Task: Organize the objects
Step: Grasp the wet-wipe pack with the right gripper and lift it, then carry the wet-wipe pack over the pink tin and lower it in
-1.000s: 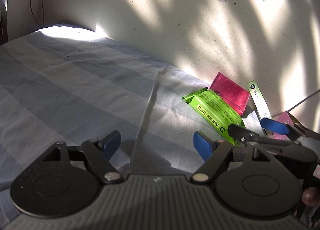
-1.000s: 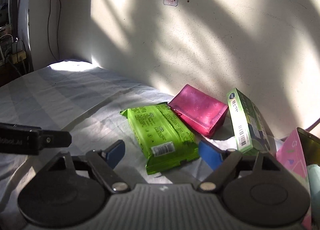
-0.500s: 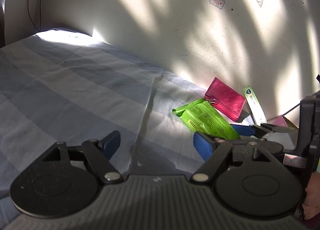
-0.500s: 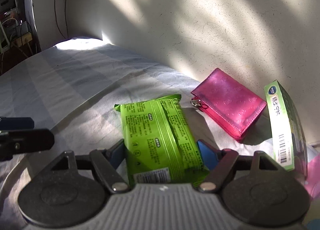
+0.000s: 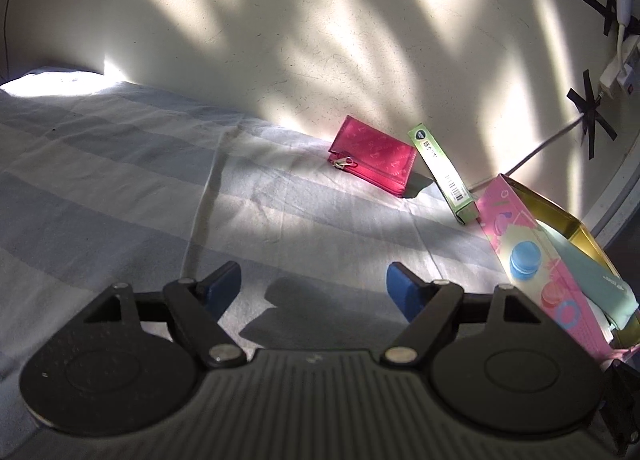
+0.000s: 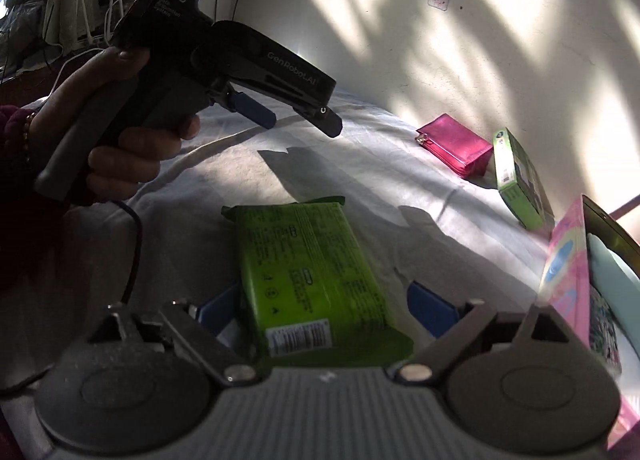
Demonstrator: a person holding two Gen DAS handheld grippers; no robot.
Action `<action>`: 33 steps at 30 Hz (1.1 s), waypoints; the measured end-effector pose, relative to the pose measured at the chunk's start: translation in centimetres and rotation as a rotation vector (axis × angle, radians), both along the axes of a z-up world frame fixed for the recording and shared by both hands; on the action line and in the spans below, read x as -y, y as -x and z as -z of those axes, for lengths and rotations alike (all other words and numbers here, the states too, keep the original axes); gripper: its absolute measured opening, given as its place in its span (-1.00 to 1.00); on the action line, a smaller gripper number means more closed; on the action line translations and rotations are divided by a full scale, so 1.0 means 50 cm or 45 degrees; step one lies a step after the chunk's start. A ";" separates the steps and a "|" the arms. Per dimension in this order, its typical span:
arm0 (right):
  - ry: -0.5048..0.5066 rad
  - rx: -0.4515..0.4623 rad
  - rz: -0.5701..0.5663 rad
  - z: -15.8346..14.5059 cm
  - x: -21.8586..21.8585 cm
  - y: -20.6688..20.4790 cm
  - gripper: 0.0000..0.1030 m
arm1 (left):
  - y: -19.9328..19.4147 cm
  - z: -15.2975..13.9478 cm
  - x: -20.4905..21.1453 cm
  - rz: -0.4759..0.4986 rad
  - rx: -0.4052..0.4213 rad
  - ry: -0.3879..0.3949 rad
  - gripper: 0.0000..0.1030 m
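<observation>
Right gripper (image 6: 324,310) has pulled the green wipes pack (image 6: 312,280) away from the pink wallet (image 6: 456,150) and green box (image 6: 518,180), now at its 1 o'clock. Its jaws have just been opening; pack lies between them on the bedsheet (image 6: 360,180), right pad clear. Looks released. Left gripper (image 5: 314,284) open, empty, at 11 o'clock.

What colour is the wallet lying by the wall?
The wallet is bright pink with a faint embossed pattern, clearest in the left wrist view.
</observation>
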State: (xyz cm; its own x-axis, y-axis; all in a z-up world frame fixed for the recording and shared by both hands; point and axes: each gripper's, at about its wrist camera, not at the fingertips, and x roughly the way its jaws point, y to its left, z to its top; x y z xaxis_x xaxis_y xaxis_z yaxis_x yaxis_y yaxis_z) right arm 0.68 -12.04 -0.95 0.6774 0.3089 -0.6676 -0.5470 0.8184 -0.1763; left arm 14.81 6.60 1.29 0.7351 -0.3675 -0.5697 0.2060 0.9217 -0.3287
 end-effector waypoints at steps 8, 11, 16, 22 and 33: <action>-0.192 -0.090 0.211 0.017 0.092 0.065 0.83 | 0.021 0.004 0.020 0.086 -0.008 -0.046 0.58; -0.221 -0.116 0.220 0.036 0.097 0.052 0.83 | 0.043 -0.002 0.021 0.113 0.000 -0.057 0.58; -0.214 -0.078 0.180 0.045 0.070 0.053 0.84 | 0.070 0.008 0.031 0.201 -0.035 -0.060 0.58; -0.227 -0.064 0.178 0.048 0.063 0.044 0.85 | 0.087 0.020 0.043 0.327 -0.070 -0.025 0.65; -0.234 -0.001 0.124 0.042 0.042 0.027 0.15 | 0.119 0.021 0.087 0.413 -0.094 -0.048 0.16</action>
State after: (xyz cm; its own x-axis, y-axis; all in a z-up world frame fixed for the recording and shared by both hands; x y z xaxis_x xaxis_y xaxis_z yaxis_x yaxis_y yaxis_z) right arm -0.69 -14.12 -3.06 0.7095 0.3587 -0.6066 -0.4637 0.8858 -0.0185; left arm 8.87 2.25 0.26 0.5394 -0.5535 -0.6345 0.4677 0.8236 -0.3209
